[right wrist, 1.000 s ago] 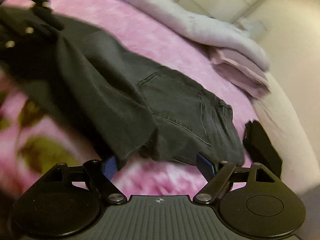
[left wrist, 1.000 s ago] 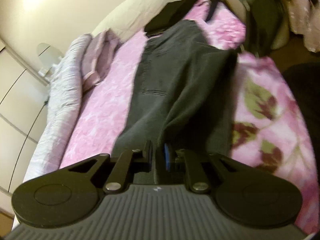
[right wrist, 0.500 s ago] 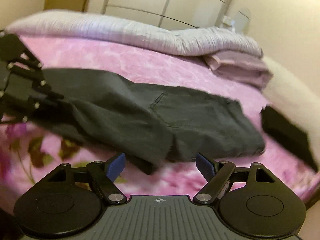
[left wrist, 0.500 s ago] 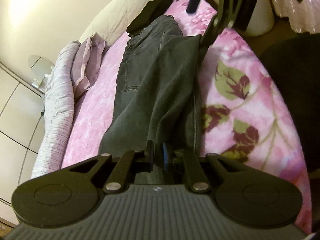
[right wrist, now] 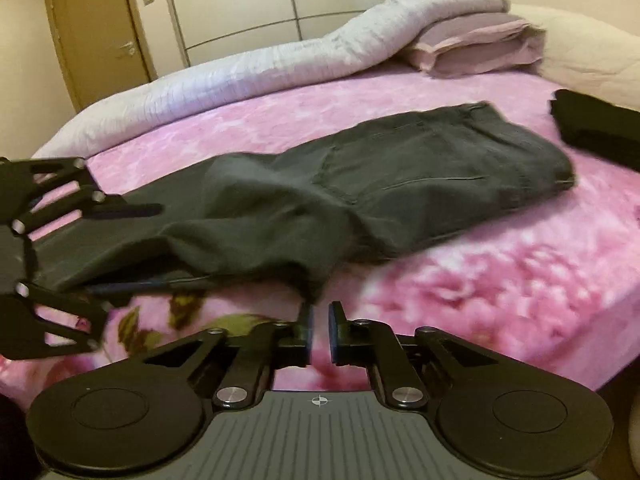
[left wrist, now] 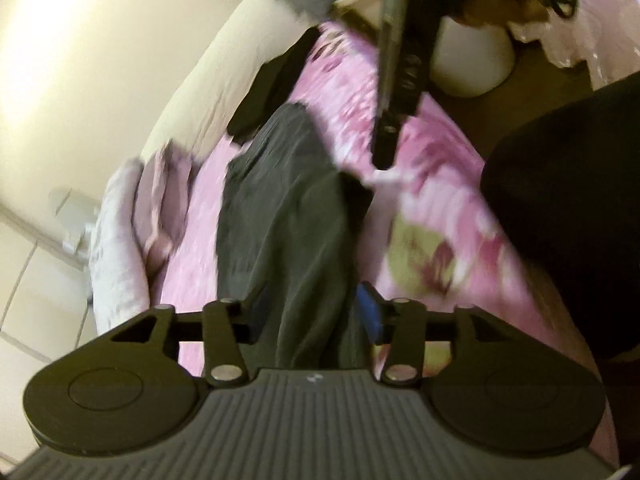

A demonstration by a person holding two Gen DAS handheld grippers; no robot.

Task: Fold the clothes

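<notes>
Dark grey jeans (right wrist: 420, 172) lie lengthwise on the pink floral blanket (right wrist: 480, 288), waist toward the headboard, one leg folded over in a loose bulge. My left gripper (left wrist: 312, 308) is open, its fingers standing either side of the leg end (left wrist: 280, 200); the right wrist view shows it at the left edge (right wrist: 132, 256). My right gripper (right wrist: 320, 312) is shut with only a thin gap, right under the hanging hem of the fold. Whether it pinches any cloth is unclear. It shows as a dark blur (left wrist: 384, 152) in the left wrist view.
A folded black garment (right wrist: 596, 128) lies by the cream headboard. A rolled white duvet (right wrist: 280, 64) and pink pillows (right wrist: 480, 40) line the far side. Wardrobe doors (right wrist: 240, 8) and a room door (right wrist: 100, 40) stand behind. A dark mass (left wrist: 560, 220) fills the left view's right side.
My left gripper, shut on the jeans leg before, has opened. My right gripper was open and has shut, dropping low beside the fold's hem. The jeans have settled flatter on the bed.
</notes>
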